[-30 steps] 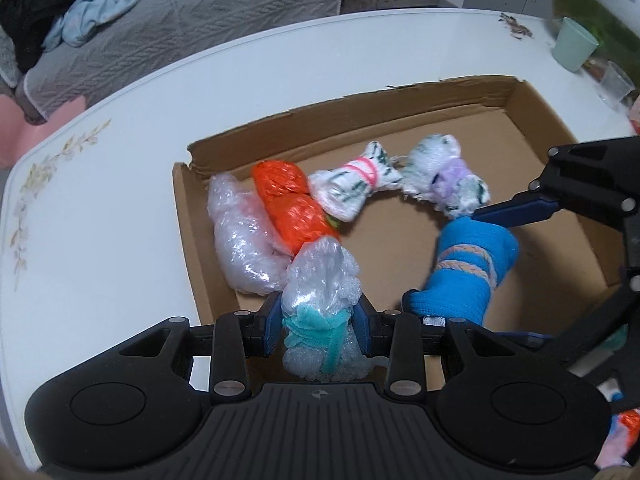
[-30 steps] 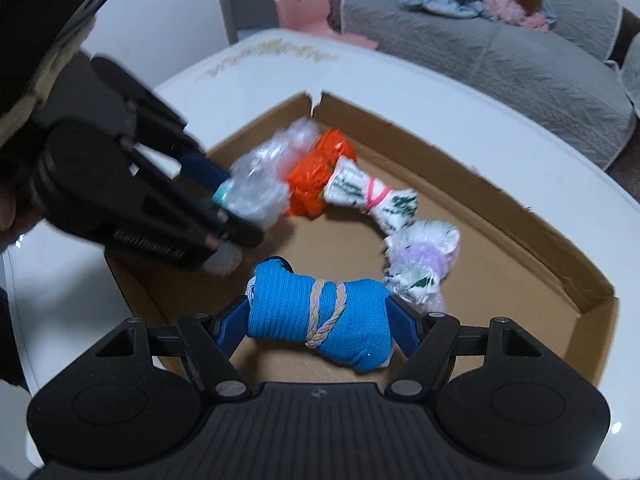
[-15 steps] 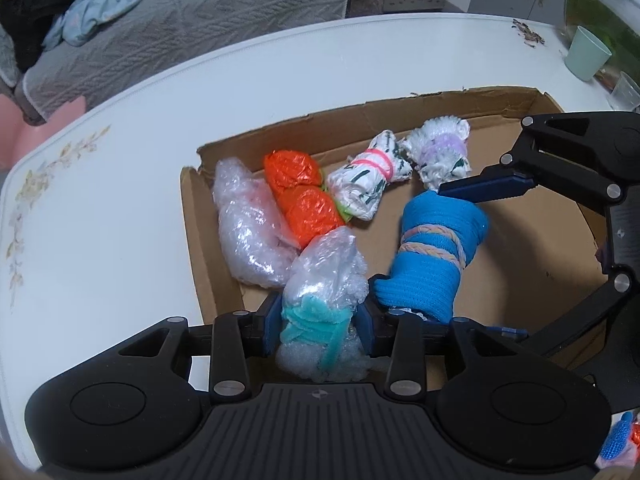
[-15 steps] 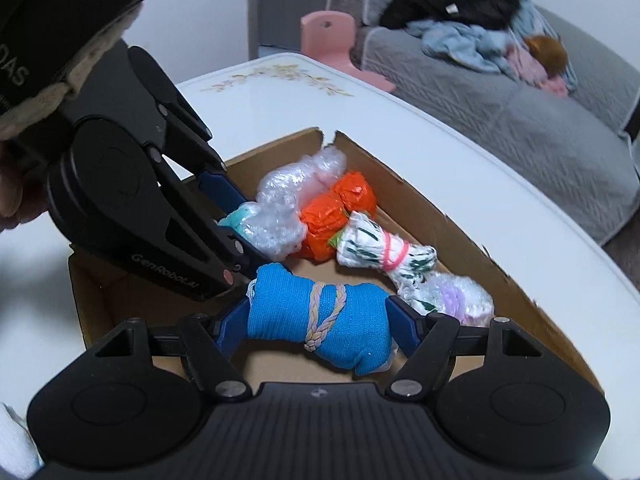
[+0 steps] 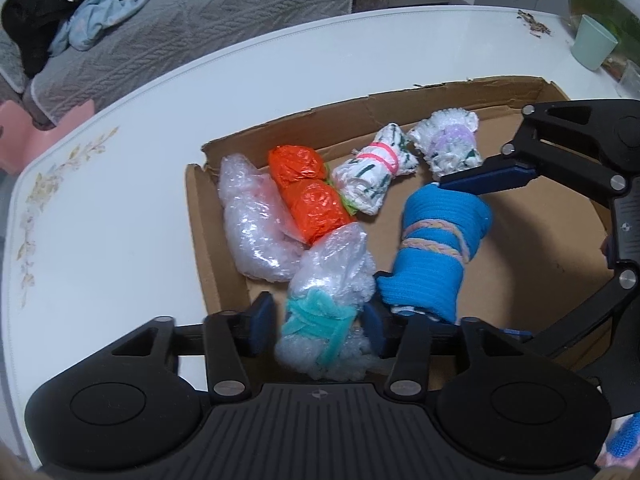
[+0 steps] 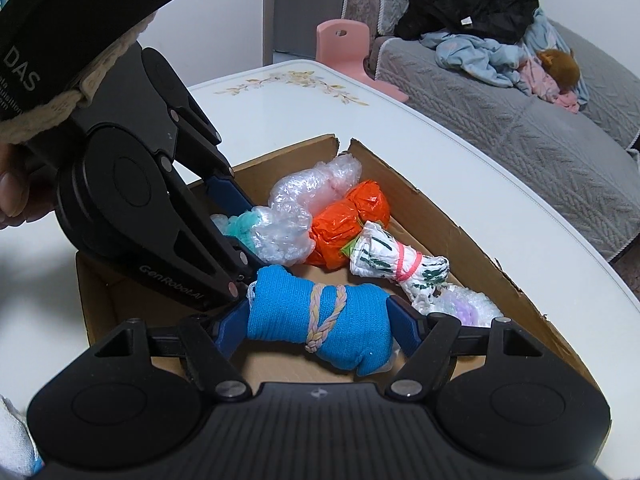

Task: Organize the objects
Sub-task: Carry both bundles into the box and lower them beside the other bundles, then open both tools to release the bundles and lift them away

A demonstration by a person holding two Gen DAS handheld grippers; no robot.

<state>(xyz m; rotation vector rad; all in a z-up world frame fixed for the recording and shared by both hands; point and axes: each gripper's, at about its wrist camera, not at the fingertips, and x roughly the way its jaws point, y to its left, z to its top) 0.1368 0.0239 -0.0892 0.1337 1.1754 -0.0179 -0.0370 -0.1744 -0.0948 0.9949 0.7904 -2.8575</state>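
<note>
A shallow cardboard box (image 5: 200,216) (image 6: 452,220) lies on a white table. In it lie a clear bubble-wrap bundle (image 5: 252,224), an orange bag bundle (image 5: 312,196) (image 6: 344,228), a white-green bundle with a pink band (image 5: 372,176) (image 6: 396,264) and a white-purple bundle (image 5: 448,144) (image 6: 460,308). My left gripper (image 5: 316,324) has its jaws parted around a bubble-wrap bundle tied in teal (image 5: 328,300) (image 6: 276,236), with a gap at the left pad. My right gripper (image 6: 316,328) is shut on a blue cloth roll tied with cord (image 6: 320,324) (image 5: 436,252), right beside the teal-tied bundle.
A mint cup (image 5: 594,46) stands at the table's far right edge. A grey sofa with clothes (image 6: 500,92) and a pink stool (image 6: 344,44) stand beyond the table. The box floor shows bare cardboard on its right half (image 5: 540,248).
Both grippers moved closer together over the box's near left corner. The left jaws have widened around the teal-tied bundle. The blue roll now sits beside it.
</note>
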